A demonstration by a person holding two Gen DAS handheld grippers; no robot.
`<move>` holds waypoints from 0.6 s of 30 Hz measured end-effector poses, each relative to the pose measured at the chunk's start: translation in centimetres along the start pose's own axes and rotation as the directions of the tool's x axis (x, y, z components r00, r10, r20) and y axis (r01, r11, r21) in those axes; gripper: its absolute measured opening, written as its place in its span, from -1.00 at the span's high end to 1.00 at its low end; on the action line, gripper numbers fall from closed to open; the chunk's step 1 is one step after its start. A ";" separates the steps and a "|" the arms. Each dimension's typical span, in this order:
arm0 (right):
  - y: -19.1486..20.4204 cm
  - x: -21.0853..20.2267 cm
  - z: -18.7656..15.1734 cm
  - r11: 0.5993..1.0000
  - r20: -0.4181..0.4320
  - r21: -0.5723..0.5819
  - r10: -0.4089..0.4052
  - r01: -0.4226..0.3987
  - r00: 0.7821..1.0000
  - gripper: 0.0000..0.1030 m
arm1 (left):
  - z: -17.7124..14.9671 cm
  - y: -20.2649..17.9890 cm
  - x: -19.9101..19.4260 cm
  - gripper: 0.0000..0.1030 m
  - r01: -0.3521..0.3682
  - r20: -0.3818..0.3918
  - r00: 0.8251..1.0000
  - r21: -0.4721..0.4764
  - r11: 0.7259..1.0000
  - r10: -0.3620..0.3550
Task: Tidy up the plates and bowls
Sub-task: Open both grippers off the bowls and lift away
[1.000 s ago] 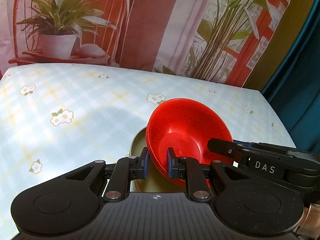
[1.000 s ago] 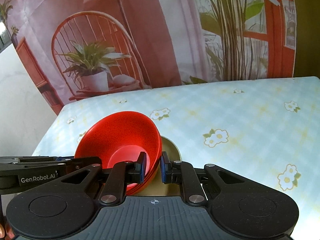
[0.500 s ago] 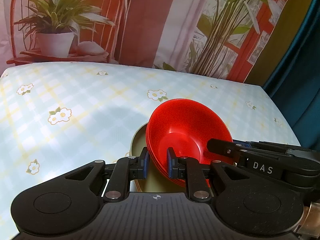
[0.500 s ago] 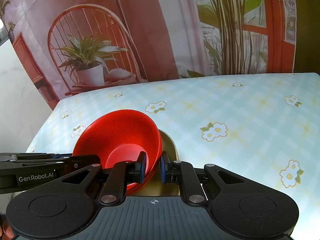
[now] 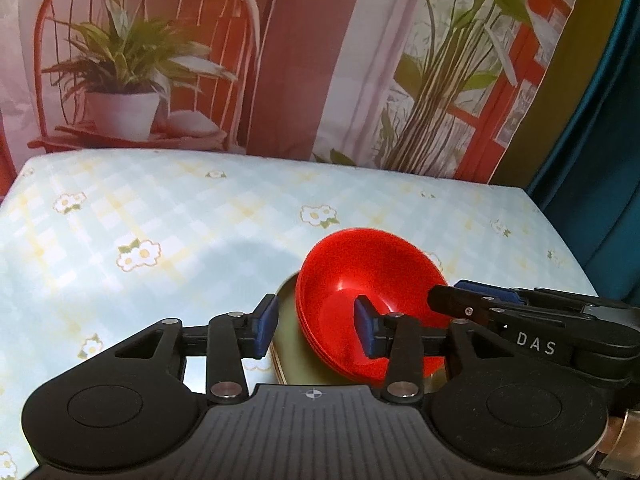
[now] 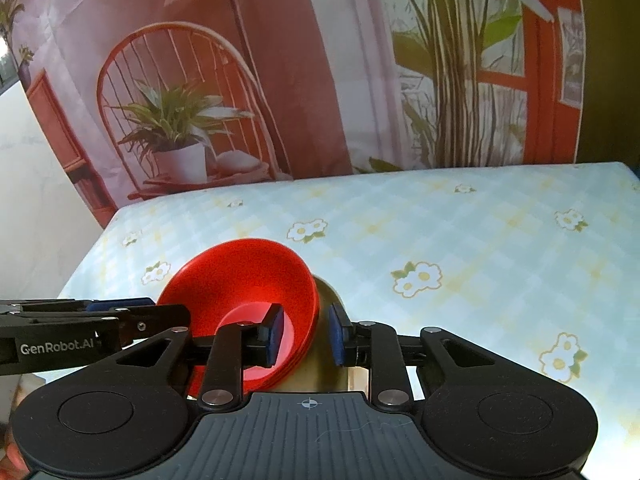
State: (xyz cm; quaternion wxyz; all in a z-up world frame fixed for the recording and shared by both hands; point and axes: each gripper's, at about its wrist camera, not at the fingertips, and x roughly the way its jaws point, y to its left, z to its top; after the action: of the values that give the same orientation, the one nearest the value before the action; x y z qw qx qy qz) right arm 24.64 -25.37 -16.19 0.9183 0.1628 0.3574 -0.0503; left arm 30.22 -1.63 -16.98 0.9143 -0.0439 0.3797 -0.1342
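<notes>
A stack of red bowls (image 5: 372, 276) sits on olive-gold plates (image 5: 290, 354) on the flowered tablecloth. My left gripper (image 5: 316, 326) is open, its jaws astride the near-left rim of the bowls. My right gripper (image 6: 306, 332) is open too, its jaws astride the near-right rim of the red bowls (image 6: 248, 280), with the plates (image 6: 324, 356) below. Each gripper shows side-on in the other's view. The plates are mostly hidden by the bowls and the grippers.
The table (image 5: 180, 220) carries a pale blue checked cloth with white flowers. A printed backdrop (image 6: 280, 80) of a chair and plants hangs behind its far edge. A teal curtain (image 5: 600, 120) hangs at the right.
Both grippers have opened off the bowl rims they were shut on. The bowls and plates now rest lower on the table and both cameras have drawn back a little.
</notes>
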 end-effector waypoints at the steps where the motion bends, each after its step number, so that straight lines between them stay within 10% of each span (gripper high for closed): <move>1: 0.0 -0.3 0.0 1.000 0.004 -0.003 0.000 0.000 1.000 0.49 | 0.1 0.0 -0.2 0.09 -0.002 0.005 1.000 0.002 1.000 0.002; 18: 1.7 -7.8 0.7 0.996 0.125 -0.086 -0.019 0.030 0.992 -0.16 | 0.3 -2.1 -9.1 -0.77 -0.105 0.182 0.979 0.045 0.993 0.095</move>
State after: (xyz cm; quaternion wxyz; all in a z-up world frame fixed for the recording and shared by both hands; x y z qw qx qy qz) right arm 19.71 -24.25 -10.00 0.9443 0.1147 0.3033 -0.0558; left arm 23.82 -1.13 -10.13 0.9513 -0.0115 0.2936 -0.0937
